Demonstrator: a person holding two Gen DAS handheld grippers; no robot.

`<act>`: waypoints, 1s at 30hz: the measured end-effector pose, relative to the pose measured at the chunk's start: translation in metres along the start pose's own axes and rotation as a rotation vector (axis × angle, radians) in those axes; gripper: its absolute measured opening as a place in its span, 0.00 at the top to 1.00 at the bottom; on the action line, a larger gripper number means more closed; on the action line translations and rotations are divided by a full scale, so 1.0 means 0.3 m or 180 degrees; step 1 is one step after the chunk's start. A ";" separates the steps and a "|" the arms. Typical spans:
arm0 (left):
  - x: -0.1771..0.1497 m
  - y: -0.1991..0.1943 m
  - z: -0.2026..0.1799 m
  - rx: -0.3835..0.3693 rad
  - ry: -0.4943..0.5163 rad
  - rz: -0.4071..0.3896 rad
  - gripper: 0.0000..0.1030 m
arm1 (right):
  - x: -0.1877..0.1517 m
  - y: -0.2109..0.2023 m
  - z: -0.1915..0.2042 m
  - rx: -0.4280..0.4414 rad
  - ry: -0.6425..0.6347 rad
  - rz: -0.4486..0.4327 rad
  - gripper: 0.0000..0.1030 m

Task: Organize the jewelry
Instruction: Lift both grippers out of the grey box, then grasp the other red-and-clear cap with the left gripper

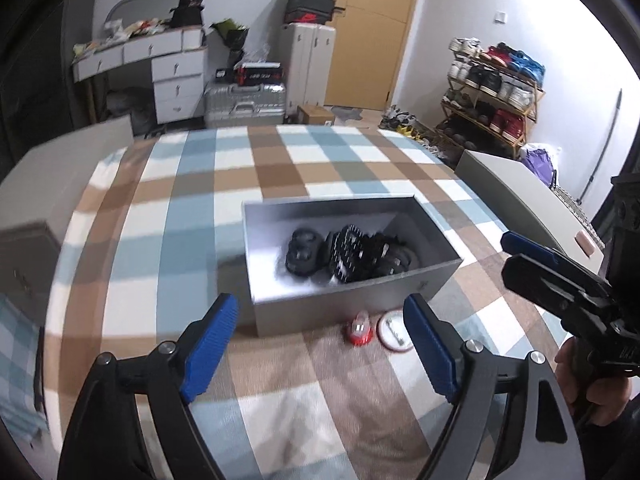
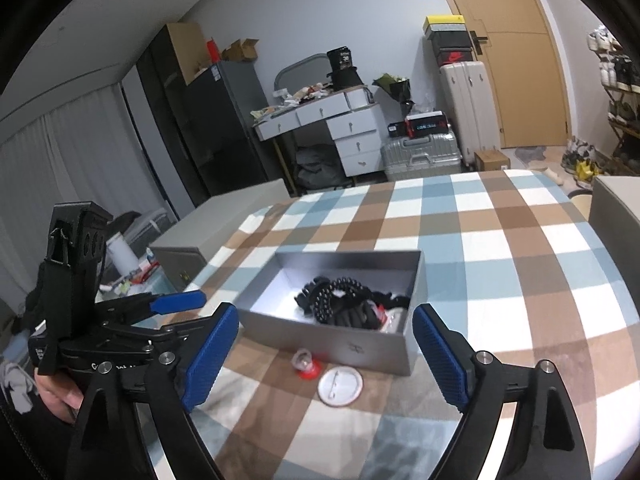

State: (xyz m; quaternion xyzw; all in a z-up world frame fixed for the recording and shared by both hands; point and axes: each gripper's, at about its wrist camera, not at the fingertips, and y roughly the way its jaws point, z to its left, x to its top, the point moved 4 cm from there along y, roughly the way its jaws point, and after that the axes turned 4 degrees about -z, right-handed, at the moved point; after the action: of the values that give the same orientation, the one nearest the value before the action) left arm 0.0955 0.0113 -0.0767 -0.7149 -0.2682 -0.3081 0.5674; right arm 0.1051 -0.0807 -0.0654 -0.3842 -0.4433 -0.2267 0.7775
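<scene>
An open grey box (image 1: 352,300) (image 2: 332,340) stands on the checked tablecloth (image 1: 280,168). Inside it lies a heap of black bead bracelets (image 1: 352,256) (image 2: 340,304). Just in front of the box sit a small clear case with a red base (image 1: 359,330) (image 2: 306,364) and a round white disc with a red rim (image 1: 394,330) (image 2: 340,386). My left gripper (image 1: 319,299) (image 2: 196,308) hangs open near the front of the box, nothing between its blue pads. My right gripper (image 2: 325,312) (image 1: 510,254) is open too, empty, to the right of the left one.
Pale grey cabinets flank the table on the left (image 1: 60,184) and right (image 1: 520,192). Behind the table are a white drawer desk (image 1: 176,76), suitcases (image 1: 244,100), a shoe rack (image 1: 492,96) and a wooden door (image 1: 372,32). A hand (image 1: 572,384) grips the right tool's handle.
</scene>
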 end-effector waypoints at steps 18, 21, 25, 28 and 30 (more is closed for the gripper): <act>-0.116 0.157 -0.040 -0.0121 -0.0138 0.0457 0.17 | -0.156 0.040 -0.080 -0.0081 0.0304 0.0299 0.09; -0.109 0.166 -0.047 -0.0100 -0.0121 0.0430 0.17 | -0.163 0.048 -0.090 -0.0076 0.0337 0.0327 0.09; -0.104 0.172 -0.041 -0.0125 -0.0198 0.0399 0.18 | -0.170 0.058 -0.102 -0.0065 0.0396 0.0375 0.09; -0.101 0.176 -0.050 -0.0114 -0.0165 0.0402 0.33 | -0.171 0.060 -0.109 -0.0036 0.0449 0.0386 0.09; -0.100 0.181 -0.056 -0.0087 -0.0120 0.0395 0.45 | -0.171 0.062 -0.109 -0.0022 0.0467 0.0394 0.09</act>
State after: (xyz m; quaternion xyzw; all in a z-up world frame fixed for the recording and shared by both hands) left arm 0.1130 -0.0177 -0.1314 -0.7436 -0.2297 -0.2624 0.5705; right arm 0.1091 -0.0951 -0.1273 -0.3960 -0.3598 -0.2074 0.8190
